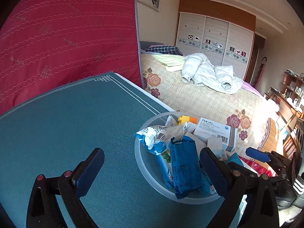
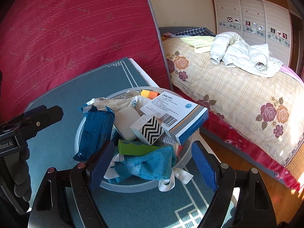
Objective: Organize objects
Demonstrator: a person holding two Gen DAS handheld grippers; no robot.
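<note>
A clear plastic bowl (image 1: 138, 152) (image 2: 121, 93) stands near the right edge of a teal mat (image 1: 66, 123). It is heaped with a dark blue packet (image 1: 184, 167) (image 2: 96, 129), a white medicine box (image 1: 214, 131) (image 2: 176, 112), a zigzag block (image 2: 152, 131), a green block (image 2: 136, 148), yellow and orange blocks (image 2: 149, 94) and a teal cloth pouch (image 2: 150, 163). My left gripper (image 1: 152, 172) is open wide, with its right finger over the bowl beside the blue packet. My right gripper (image 2: 152, 164) is open at the bowl's near rim, with the pouch between its fingers and untouched.
A red mattress (image 1: 66, 34) stands upright behind the table. Right of the table's edge lies a bed (image 2: 237, 95) with a floral sheet and a white jacket (image 2: 245, 55), and wooden floor (image 2: 247, 171) between. A gloved hand (image 2: 20, 171) holds the left gripper.
</note>
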